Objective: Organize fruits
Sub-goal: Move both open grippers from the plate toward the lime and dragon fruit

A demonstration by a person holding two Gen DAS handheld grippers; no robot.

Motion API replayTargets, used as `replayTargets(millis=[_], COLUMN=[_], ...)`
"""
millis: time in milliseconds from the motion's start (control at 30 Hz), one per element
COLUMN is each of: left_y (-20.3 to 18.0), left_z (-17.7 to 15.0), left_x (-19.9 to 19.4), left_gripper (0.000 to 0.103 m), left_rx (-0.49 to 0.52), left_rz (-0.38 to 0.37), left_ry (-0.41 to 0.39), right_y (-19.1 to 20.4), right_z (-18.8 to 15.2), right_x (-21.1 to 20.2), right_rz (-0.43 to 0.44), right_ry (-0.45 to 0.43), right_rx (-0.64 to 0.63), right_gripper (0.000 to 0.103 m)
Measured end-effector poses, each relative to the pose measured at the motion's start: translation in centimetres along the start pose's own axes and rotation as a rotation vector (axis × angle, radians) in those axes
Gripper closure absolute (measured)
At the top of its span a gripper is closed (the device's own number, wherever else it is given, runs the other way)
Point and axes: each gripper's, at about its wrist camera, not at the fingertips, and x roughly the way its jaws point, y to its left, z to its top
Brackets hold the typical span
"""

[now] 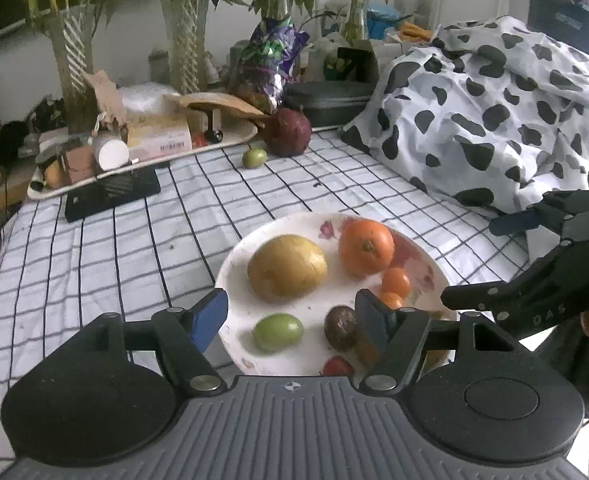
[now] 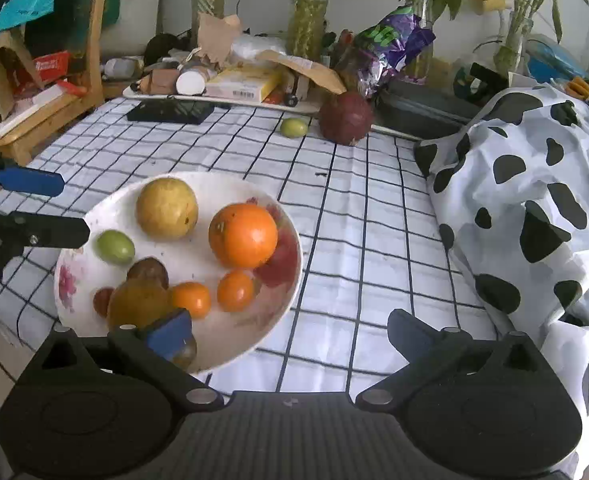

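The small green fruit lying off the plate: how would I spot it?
Follow the black-and-white checked tablecloth to its far edge, to the big dark red round fruit. The small green fruit lies on the cloth just left of it, while its green lookalike sits on the white plate.

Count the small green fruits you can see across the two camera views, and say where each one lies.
2. One green fruit lies on the white plate, beside the yellow fruit. The other green fruit sits on the checked tablecloth, left of the dark red fruit. Others may be hidden.

Fruits [image 2: 242, 236] on plate [image 2: 254, 332], pomegranate [image 2: 346, 119] far behind beside small fruit [image 2: 294, 127]
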Motion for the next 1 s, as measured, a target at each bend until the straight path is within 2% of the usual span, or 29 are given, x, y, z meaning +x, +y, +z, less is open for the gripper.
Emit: replayTargets(millis=[367, 633, 800, 1000], left_y=[1.2, 2.0, 2.3, 3.1], left_z=[1.8, 3.8, 5.0, 6.5], left_x=[2.1, 4.8, 6.6, 8.1], left_gripper=[0.034, 0.034, 0.034, 0.034], left_rx=[0.031, 0.029, 0.058, 0.064], left_rz=[0.029, 0.015, 0.014, -0.016], left_ry=[-0.059, -0.060, -0.060, -0.091], right_y=[-2.0, -3.7, -4.1, -4.4], right_z=[2.2, 4.3, 5.6, 7.6], right_x=[0.9, 2.4, 3.7, 5.9], right_rz=[-0.048, -0.095, -0.113, -0.104], right_ry=[-0.084, -0.149, -0.178, -0.163], right_rx=[0.131, 0.179, 0.160, 0.120], right_gripper=[0.000, 0.000, 0.000, 0.000])
